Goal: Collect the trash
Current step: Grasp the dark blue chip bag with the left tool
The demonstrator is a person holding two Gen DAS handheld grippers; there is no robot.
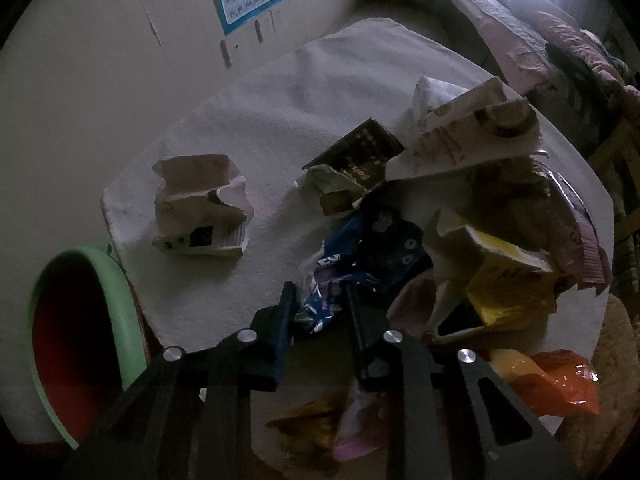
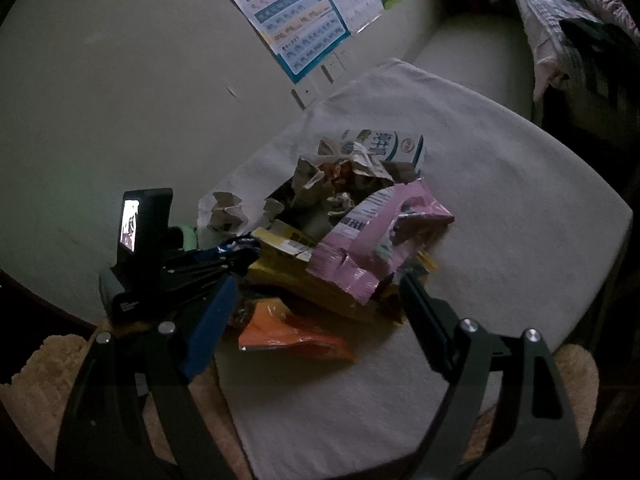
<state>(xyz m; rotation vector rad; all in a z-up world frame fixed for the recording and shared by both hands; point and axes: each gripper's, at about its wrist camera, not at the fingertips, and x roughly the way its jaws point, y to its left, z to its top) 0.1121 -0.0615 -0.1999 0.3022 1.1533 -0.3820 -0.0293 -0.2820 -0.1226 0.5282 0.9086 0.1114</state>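
Green-rimmed and red inside, a round plastic bin sits at the far left of the left wrist view, just off the edge of the white cloth-covered table, which serves as the landmark for the rest. On the table's left part, apart from the heap, lies a torn grey cardboard box with a small barcode label. Nearer the table's middle, a dark brown printed packet leans over a crumpled pale wrapper. Just below it, the left gripper pinches a crumpled dark blue foil wrapper between its narrowed fingers, at the table's near side. To the right, a torn yellow carton lies among the pile, with a large beige cardboard piece above it and a shiny orange plastic bag at the table's near right edge.

From the right wrist view, the left gripper's black body with a small lit screen shows at the table's left edge. The heap occupies the table's left half: crumpled brown paper, a blue-and-white milk carton behind it, a pink torn foil bag on top of the yellow carton, and the orange bag nearest the camera. The right gripper hangs with fingers spread wide, holding nothing, either side of the heap's near edge. The table's right half shows bare cloth.
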